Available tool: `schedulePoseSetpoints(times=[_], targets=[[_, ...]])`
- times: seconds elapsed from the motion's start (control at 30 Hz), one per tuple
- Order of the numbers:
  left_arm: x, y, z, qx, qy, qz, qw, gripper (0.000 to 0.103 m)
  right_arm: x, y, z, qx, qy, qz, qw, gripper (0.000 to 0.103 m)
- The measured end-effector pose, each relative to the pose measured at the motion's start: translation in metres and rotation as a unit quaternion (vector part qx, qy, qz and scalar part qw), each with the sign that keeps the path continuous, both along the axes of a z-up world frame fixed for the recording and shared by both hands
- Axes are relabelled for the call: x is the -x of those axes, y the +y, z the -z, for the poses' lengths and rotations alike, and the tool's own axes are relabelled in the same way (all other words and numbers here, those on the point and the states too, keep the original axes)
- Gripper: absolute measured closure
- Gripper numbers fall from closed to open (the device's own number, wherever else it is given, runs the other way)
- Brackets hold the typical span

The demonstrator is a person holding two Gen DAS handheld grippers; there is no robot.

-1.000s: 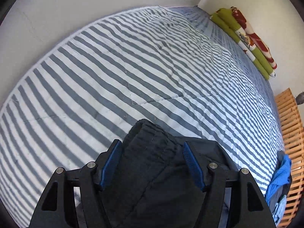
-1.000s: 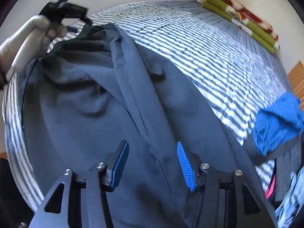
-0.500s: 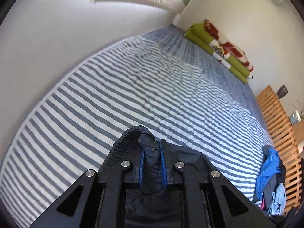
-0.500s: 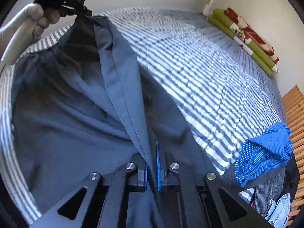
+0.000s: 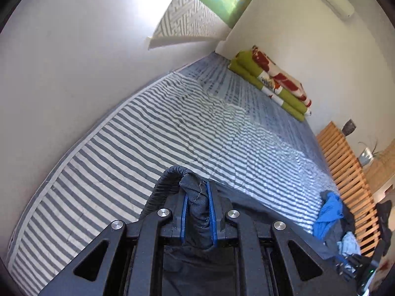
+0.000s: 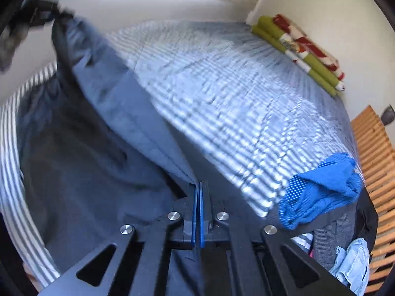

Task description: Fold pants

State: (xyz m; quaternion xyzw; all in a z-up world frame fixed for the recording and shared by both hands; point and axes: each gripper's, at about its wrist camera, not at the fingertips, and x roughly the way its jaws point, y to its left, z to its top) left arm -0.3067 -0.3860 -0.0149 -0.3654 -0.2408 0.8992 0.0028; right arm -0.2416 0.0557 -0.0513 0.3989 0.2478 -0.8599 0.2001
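The dark navy pants (image 6: 81, 172) lie spread over the near end of the striped bed (image 6: 222, 79), with one edge pulled up taut. My left gripper (image 5: 198, 190) is shut on the bunched elastic waistband (image 5: 172, 172), which sticks up between its blue pads. In the right wrist view that same left gripper (image 6: 42, 9) shows blurred at the top left, holding the waistband corner high. My right gripper (image 6: 198, 185) is shut on a thin fold of the pants' edge, its pads pressed together with the cloth running up from them toward the left gripper.
A blue striped garment (image 6: 321, 187) and other clothes (image 6: 350, 264) are heaped at the bed's right corner. A rolled green and red blanket (image 5: 271, 83) lies by the far wall. Wooden slats (image 5: 345, 167) run along the right side. A white wall (image 5: 74, 74) borders the left.
Both grippers went from open around the cloth to shut on it, then rose. The left one lifted the waistband well off the bed, and the pants edge now stretches taut between them.
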Motion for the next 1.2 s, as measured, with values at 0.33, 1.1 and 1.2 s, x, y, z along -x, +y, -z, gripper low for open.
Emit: schedulePoseSetpoints(times=[0.33,1.1,1.2], targets=[[-0.128,-0.032,0.053,-0.037,0.000,-0.008,0.9993,0.076,-0.125,-0.005,-0.016,0.009,0.020,-0.094,0.995,0.101],[-0.162,-0.068,0.179,-0.106,-0.056,-0.091,0.9886,0.060,-0.147,-0.204,0.045,0.028,-0.062,-0.239,0.969,0.055],[-0.160,-0.069,0.188,-0.127,-0.045,-0.104,0.9854,0.060,-0.148,-0.263,0.060,0.027,-0.057,-0.271,0.960,0.051]])
